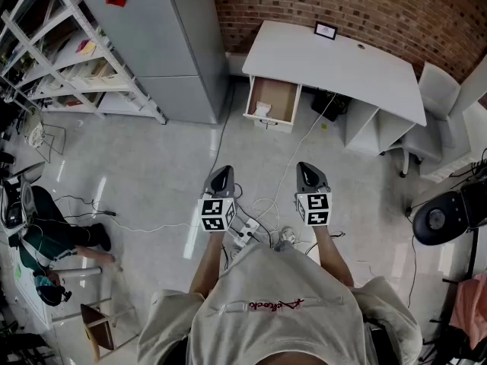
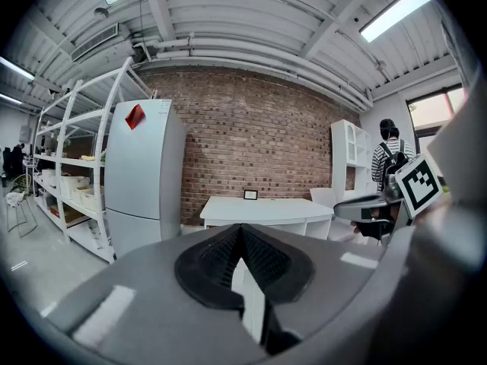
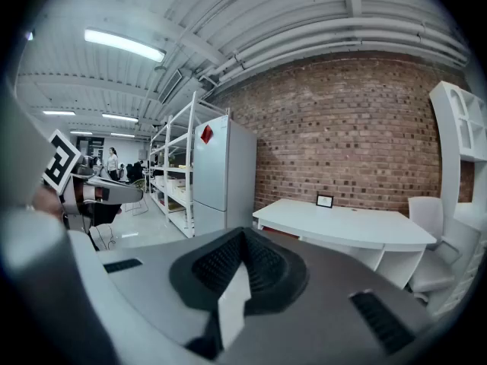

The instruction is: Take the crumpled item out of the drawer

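Observation:
In the head view a white desk point(image 1: 335, 63) stands against the brick wall, and its left drawer point(image 1: 268, 122) is pulled open. A small white crumpled item point(image 1: 263, 110) lies inside at the front. My left gripper point(image 1: 221, 172) and right gripper point(image 1: 307, 167) are held side by side over the floor, well short of the drawer. Both point toward the desk, with jaws closed to a tip and nothing between them. The left gripper view shows its jaws point(image 2: 241, 230) meeting, the desk point(image 2: 262, 207) far beyond. The right gripper point(image 3: 243, 238) looks the same, facing the desk point(image 3: 342, 223).
A tall grey cabinet point(image 1: 163, 36) and white shelving point(image 1: 68, 52) stand left of the desk. Loose cables point(image 1: 259, 219) run across the floor under my grippers toward the desk. A white chair point(image 1: 449, 97) and black stool point(image 1: 441, 217) are at right. A person point(image 1: 46, 242) sits at far left.

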Demonstrator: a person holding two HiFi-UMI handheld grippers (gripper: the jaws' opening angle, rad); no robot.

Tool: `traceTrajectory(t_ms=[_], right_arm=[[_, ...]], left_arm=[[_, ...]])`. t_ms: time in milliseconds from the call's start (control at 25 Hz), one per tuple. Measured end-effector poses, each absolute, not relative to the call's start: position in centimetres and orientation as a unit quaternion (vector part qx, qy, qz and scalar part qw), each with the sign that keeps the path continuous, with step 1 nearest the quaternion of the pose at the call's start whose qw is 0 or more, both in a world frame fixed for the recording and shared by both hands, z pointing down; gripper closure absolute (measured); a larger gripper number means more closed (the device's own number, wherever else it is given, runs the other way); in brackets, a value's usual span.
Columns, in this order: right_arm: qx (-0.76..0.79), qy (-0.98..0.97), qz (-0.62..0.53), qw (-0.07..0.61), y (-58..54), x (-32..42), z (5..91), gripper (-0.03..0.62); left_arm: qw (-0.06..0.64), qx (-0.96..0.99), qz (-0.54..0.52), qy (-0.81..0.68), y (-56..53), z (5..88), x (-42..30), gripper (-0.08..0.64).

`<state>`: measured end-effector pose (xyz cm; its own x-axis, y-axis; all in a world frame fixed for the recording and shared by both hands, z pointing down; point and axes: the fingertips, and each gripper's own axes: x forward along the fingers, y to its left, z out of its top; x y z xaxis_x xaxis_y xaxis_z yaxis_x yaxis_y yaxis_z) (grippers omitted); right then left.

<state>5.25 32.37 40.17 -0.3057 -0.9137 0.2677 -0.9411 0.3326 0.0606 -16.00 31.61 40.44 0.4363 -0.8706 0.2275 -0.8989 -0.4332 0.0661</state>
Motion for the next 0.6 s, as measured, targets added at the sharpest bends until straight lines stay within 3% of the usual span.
traceTrajectory(t_ms=[600], right_arm=[[0.57,-0.809,0.062,0.127,30.8,6.2,40.9,0.58]], left_arm=[[0.084,0.845,0.086,-0.521,29.6,40.2,-14.3,0.551]])
